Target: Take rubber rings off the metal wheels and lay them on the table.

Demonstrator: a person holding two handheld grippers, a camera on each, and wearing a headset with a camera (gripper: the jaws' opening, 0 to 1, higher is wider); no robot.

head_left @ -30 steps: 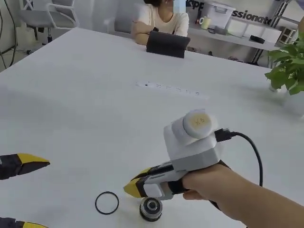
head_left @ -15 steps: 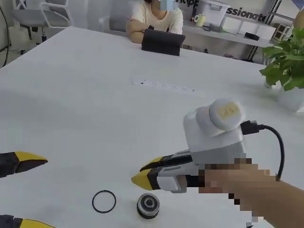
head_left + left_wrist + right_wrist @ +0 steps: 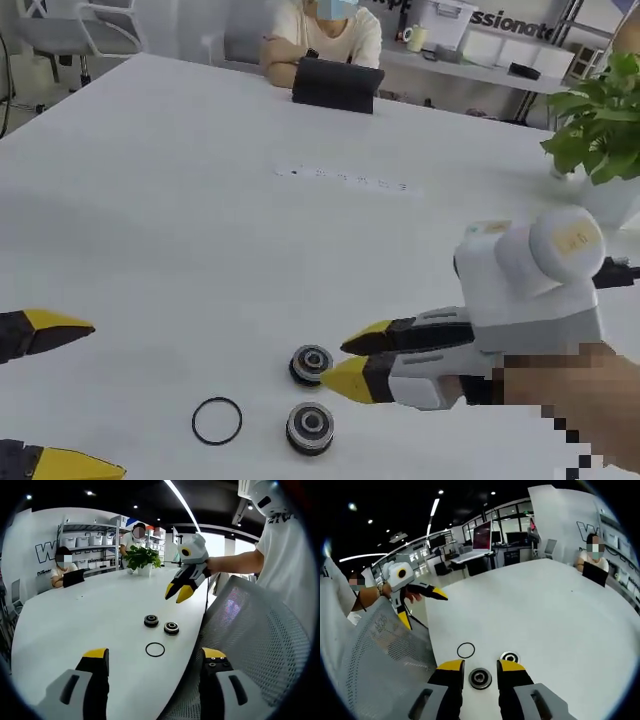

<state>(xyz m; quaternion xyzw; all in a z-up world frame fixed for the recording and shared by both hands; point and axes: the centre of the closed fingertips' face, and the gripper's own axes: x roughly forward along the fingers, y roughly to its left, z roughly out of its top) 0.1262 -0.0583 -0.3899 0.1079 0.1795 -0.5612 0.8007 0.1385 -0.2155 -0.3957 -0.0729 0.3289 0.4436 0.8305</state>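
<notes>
Two metal wheels lie on the white table [image 3: 200,230]: one wheel [image 3: 311,364] [image 3: 151,620] [image 3: 510,657] just left of my right gripper's tips, the other wheel [image 3: 310,427] [image 3: 171,627] [image 3: 480,678] nearer the table edge. A loose black rubber ring [image 3: 217,420] [image 3: 155,649] [image 3: 465,650] lies flat to their left. My right gripper [image 3: 345,360] [image 3: 481,666] [image 3: 179,592] hovers open above the wheels and holds nothing. My left gripper [image 3: 85,395] [image 3: 154,655] [image 3: 427,605] stands wide open and free, well left of the ring.
A person sits at the table's far end behind a black laptop [image 3: 335,85]. A potted plant [image 3: 600,130] stands at the far right. A grey mesh chair [image 3: 250,630] is close to the table's near edge.
A second wheel now lies on the table by my right gripper's tips. That gripper has drawn back to the right, its jaws further apart. The left gripper has hardly moved.
</notes>
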